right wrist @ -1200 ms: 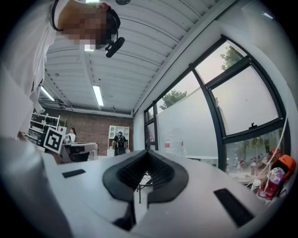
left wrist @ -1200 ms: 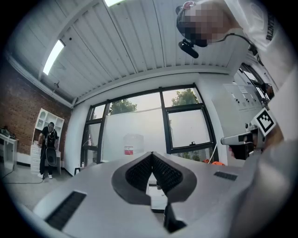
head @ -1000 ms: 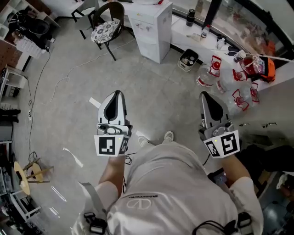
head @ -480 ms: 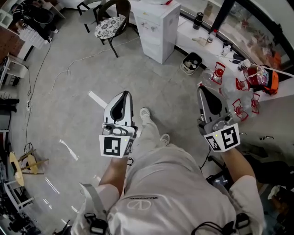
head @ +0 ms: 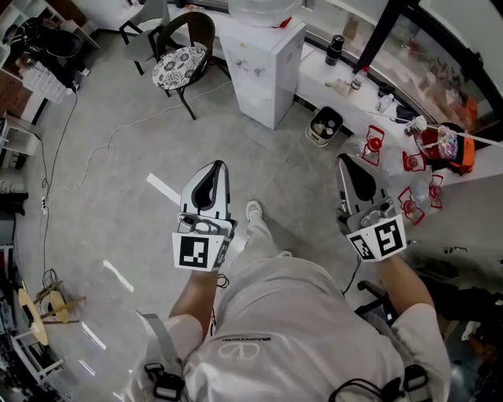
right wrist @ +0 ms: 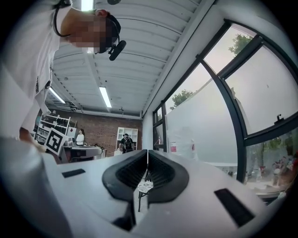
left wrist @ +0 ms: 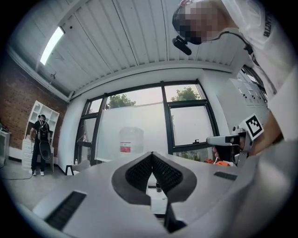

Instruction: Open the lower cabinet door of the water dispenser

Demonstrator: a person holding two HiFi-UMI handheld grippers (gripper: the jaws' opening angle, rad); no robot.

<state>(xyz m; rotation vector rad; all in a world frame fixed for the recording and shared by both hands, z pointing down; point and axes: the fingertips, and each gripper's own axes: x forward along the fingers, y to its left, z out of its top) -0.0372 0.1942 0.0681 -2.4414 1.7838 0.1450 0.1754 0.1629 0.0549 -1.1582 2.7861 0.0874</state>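
Nearest to me, in the head view, both claws are held out in front of the person's body, side by side and well apart, both pointing toward the far side of the room. L claw (head: 218,165): the left gripper view shows its ribbed pads meeting at the tip, so it is closed w/ nothing between. R claw (head: 343,160): also closed on nothing, the pads touching along their front edge in the right gripper view. Between the two claws and a bit lower, one shoe (head: 253,210) stands on the grey floor (head: 118,204).

Just left of the L claw, a white tape strip (head: 163,188) lies on the floor, and a thin cable (head: 110,140) runs across it further left. To the right of the R claw there are clear jugs w/ red handles (head: 372,141) on the floor. Beyond the claws is a small bin (head: 323,126).

Further away stands the water dispenser (head: 266,63), white, w/ a big water bottle (head: 263,8) on top. Its lower cabinet door (head: 253,88) is on the front face and looks shut, tho the steep angle shows little. Both claws are well apart from it. Left of the dispenser is a chair (head: 182,59) w/ a patterned seat; right of it is a low white ledge (head: 314,67) w/ a black flask (head: 335,49), just beside the window (head: 409,39).
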